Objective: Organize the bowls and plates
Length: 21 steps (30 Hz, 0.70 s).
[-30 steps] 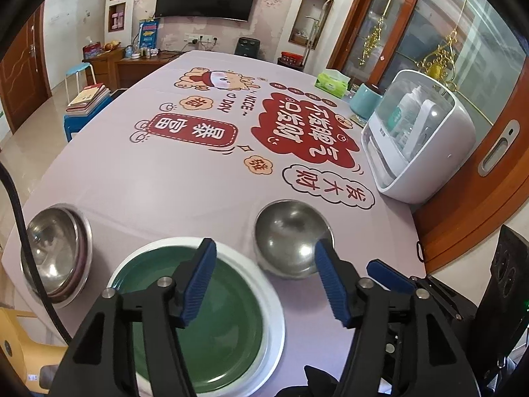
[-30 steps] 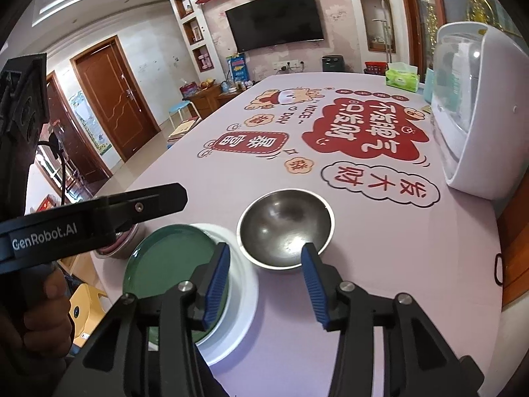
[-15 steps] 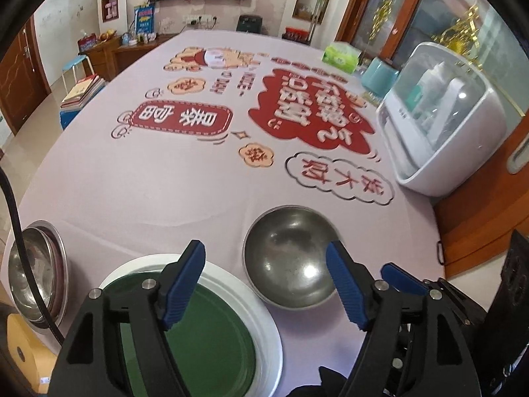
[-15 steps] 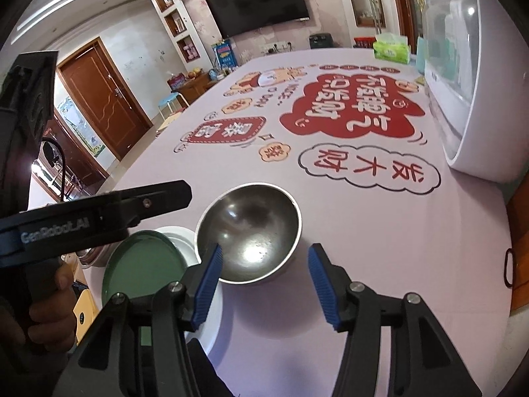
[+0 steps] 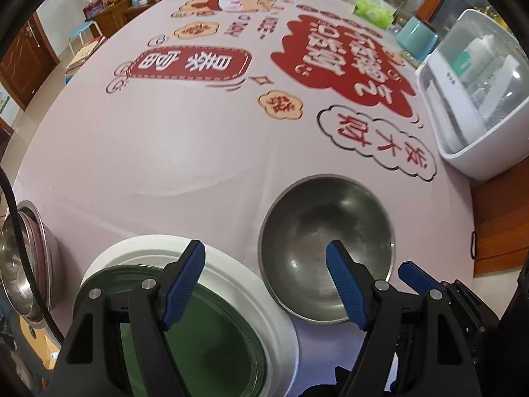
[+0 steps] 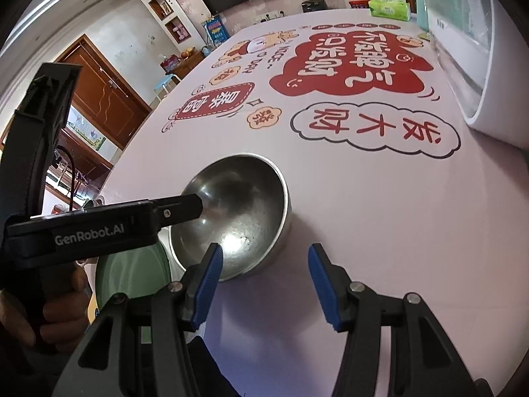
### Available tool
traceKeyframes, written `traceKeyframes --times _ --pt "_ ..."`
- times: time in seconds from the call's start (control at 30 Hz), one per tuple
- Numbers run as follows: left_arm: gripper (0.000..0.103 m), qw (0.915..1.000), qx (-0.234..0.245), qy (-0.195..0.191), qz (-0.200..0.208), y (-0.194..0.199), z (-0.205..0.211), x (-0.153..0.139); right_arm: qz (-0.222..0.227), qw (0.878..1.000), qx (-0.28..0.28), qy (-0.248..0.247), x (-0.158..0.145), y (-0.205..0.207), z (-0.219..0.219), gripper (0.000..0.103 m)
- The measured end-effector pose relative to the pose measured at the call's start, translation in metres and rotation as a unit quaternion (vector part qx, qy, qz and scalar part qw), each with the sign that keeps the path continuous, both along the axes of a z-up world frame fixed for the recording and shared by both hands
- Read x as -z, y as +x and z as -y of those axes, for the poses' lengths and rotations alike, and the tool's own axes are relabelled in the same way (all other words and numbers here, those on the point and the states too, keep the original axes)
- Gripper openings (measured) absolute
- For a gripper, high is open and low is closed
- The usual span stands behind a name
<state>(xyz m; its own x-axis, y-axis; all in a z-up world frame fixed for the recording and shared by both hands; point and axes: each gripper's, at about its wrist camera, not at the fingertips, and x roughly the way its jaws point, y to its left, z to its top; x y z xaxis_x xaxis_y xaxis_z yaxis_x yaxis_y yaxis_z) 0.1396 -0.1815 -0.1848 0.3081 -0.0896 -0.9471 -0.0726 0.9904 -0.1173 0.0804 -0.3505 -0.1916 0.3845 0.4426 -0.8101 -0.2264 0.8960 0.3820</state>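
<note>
Two tools, left (image 5: 266, 278) and right (image 6: 264, 273), gape empty over a pale printed tablecloth (image 5: 185, 145) facing the television wall.

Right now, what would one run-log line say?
left gripper: open, empty | right gripper: open, empty | steel bowl: on table, ungrasped

Left gripper (image 5: 264, 281) has just been opening its jaws, nothing between the blue pads (image 5: 183, 283) — it hangs over the near edge of the table (image 5: 165, 152). Under it sits a green plate (image 5: 205, 340) stacked on a white plate (image 5: 264, 297), and just beside that, toward the right edge, a steel bowl (image 5: 325, 228). More steel bowls (image 5: 23, 264) are nested at the near left corner — a white dish cabinet (image 5: 479, 99) stands along the right edge.
</note>
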Motion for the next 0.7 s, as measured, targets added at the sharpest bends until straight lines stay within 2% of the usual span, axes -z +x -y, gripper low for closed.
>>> traceKeyframes --times 0.27,0.37,0.47,0.57,0.67,0.7 --pt "0.074 0.9998 0.006 -0.006 -0.019 0.008 0.003 0.011 -0.019 1.0 0.001 0.006 0.01 0.005 0.002 0.054" --pt "0.074 0.9996 0.008 -0.009 -0.024 0.009 0.005 0.013 -0.023 1.0 0.001 0.009 0.012 0.007 0.002 0.047" --pt "0.074 0.9996 0.007 -0.007 -0.027 0.01 0.005 0.015 -0.025 1.0 0.001 0.013 0.013 0.007 0.002 0.043" --pt "0.068 0.9995 0.005 -0.006 -0.031 0.011 0.005 0.017 -0.029 0.999 0.001 0.015 0.015 0.007 0.003 0.036" --pt "0.059 0.9992 0.003 -0.01 -0.039 0.012 0.004 0.021 -0.033 0.999 0.004 0.016 0.017 0.008 0.003 0.029" --pt "0.053 0.9991 0.003 -0.012 -0.04 0.012 0.004 0.021 -0.034 0.999 0.004 0.017 0.017 0.008 0.004 0.028"
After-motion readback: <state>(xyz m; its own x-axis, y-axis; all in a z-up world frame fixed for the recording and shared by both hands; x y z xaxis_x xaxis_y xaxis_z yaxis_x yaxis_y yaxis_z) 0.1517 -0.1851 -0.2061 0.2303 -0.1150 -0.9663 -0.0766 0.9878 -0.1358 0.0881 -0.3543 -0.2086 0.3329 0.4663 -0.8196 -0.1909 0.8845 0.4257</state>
